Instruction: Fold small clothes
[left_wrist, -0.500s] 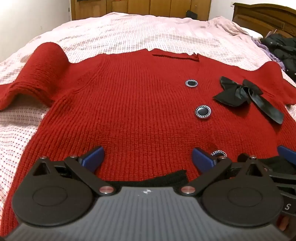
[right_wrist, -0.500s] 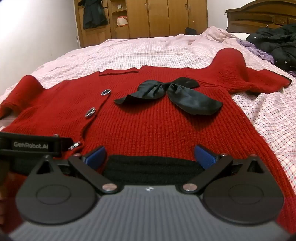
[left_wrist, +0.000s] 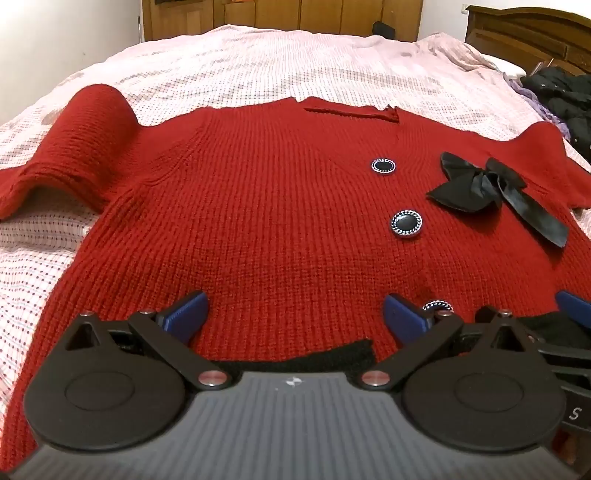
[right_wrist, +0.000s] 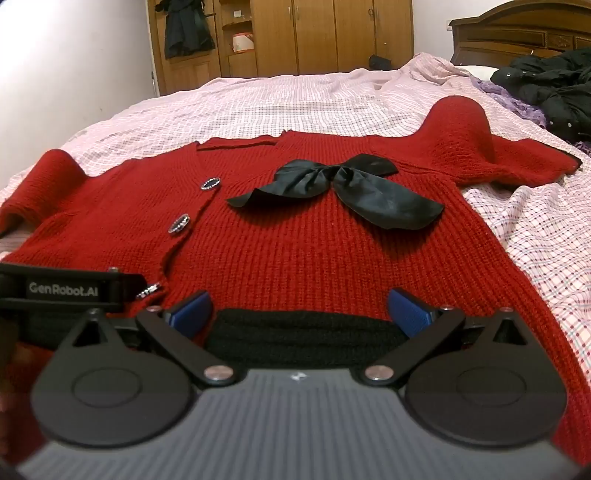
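A red knit cardigan (left_wrist: 266, 206) lies spread face up on the bed, with dark round buttons (left_wrist: 406, 223) and a black satin bow (left_wrist: 491, 188). It also fills the right wrist view (right_wrist: 314, 251), where the bow (right_wrist: 340, 184) sits mid-chest. Its black hem band (right_wrist: 306, 332) lies nearest me. My left gripper (left_wrist: 295, 314) is open, its blue fingers low over the hem's left half. My right gripper (right_wrist: 299, 306) is open over the hem's right half. Both sleeves bunch up at the sides.
The bed has a pink checked sheet (left_wrist: 295, 66). Dark clothes (right_wrist: 546, 85) are piled at the far right by the wooden headboard (right_wrist: 517, 33). Wooden wardrobes (right_wrist: 295, 33) stand beyond the bed. The left gripper's body (right_wrist: 62, 288) shows at the right view's left edge.
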